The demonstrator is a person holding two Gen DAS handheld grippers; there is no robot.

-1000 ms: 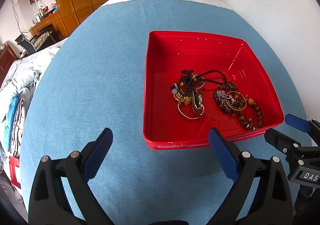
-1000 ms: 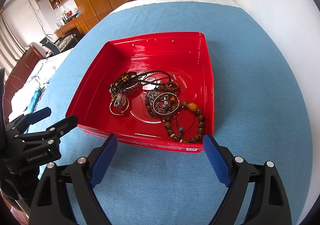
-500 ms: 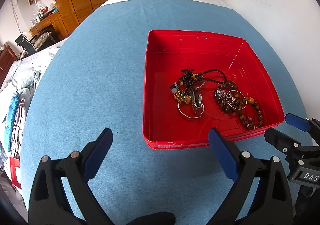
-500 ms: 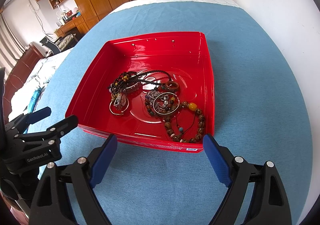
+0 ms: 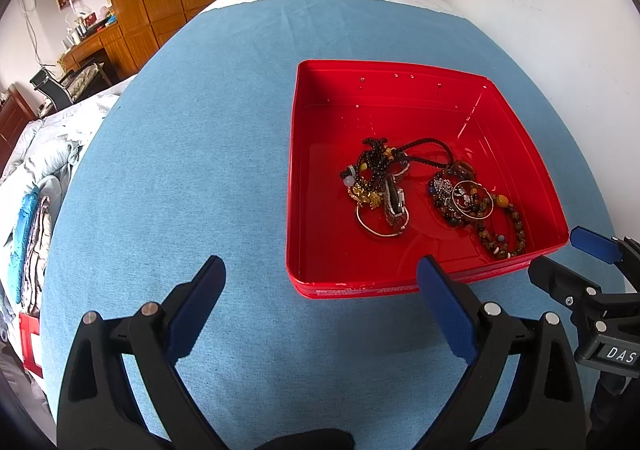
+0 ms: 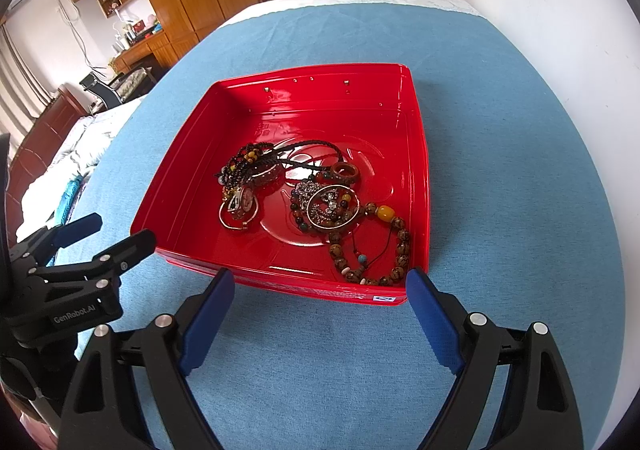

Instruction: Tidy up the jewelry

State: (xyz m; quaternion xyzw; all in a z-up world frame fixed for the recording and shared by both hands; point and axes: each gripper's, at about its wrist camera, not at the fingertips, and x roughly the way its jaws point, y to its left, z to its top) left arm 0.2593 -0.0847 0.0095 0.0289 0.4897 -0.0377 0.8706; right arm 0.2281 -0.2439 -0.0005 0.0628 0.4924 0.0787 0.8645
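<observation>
Jaws wide apart, nothing between, on both left gripper [image 5: 320, 290] & right gripper [image 6: 320, 302]; both held low over blue cloth [image 6: 500, 154], short of red tray [image 6: 418, 154]. Wooden bead bracelet [image 6: 372, 250] just ahead of right gripper, w/ long axis running away from it. Farther in, tangled jewelry pile [image 6: 280, 186], nearer tray center. Fits sorted or unsorted alike.

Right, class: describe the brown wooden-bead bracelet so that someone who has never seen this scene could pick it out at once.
Find the red tray on the blue cloth. The jewelry lies in two tangles; the wooden-bead bracelet trails from the right-hand one toward the tray's near right corner. Unlike its neighbours, it is a loop of large brown beads with one big amber-yellow bead.
</observation>
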